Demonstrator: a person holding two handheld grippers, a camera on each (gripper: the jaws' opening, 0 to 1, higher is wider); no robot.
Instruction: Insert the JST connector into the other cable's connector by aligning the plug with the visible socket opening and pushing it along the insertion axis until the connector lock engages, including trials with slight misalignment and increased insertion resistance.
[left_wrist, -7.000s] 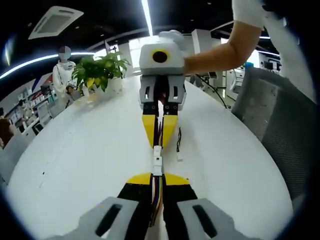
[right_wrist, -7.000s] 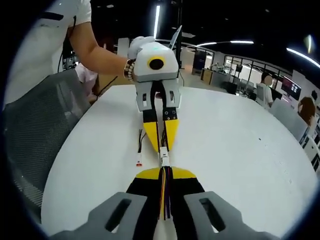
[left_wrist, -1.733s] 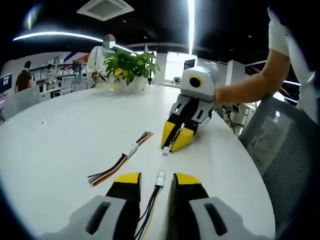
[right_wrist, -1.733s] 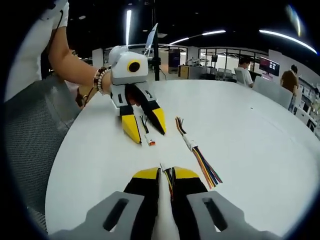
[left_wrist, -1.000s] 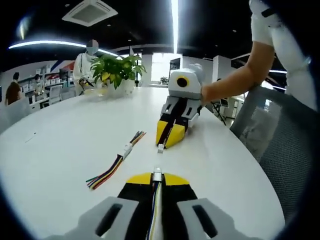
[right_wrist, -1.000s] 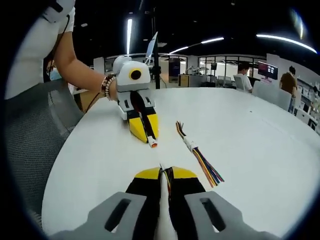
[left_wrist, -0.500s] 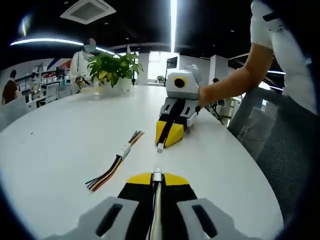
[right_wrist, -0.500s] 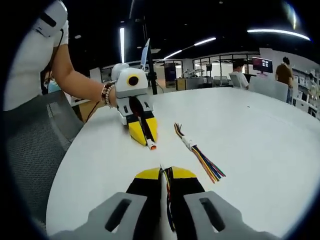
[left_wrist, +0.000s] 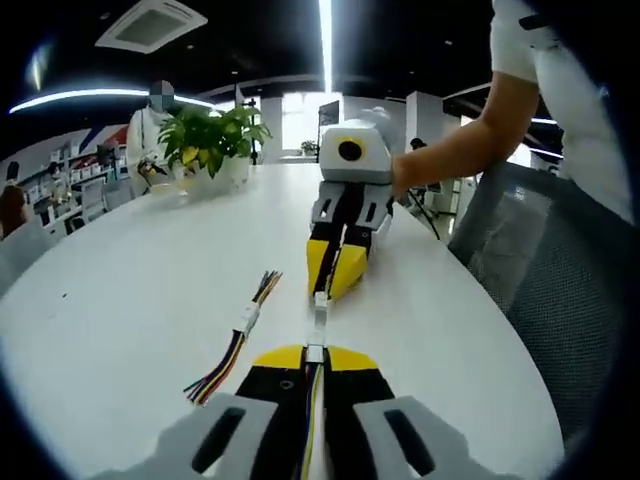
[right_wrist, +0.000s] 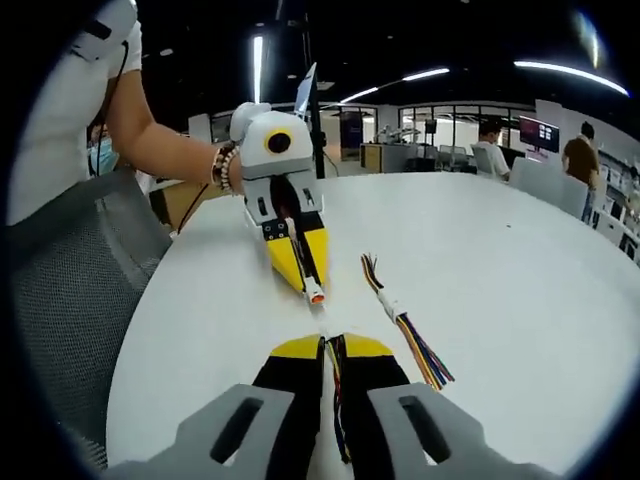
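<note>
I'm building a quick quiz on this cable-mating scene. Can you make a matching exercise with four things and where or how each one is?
1. left gripper
2. right gripper
3. spare cable bundle
4. potted plant

a. lies loose on the white table
b. shut on a white-tipped connector
c. stands at the table's far edge
d. shut on a cable with dark wires

Pairs: 1-b, 2-d, 3-a, 4-c

potted plant (left_wrist: 208, 140) | mesh chair (left_wrist: 545, 290) (grey) | white table (left_wrist: 130, 280)
</note>
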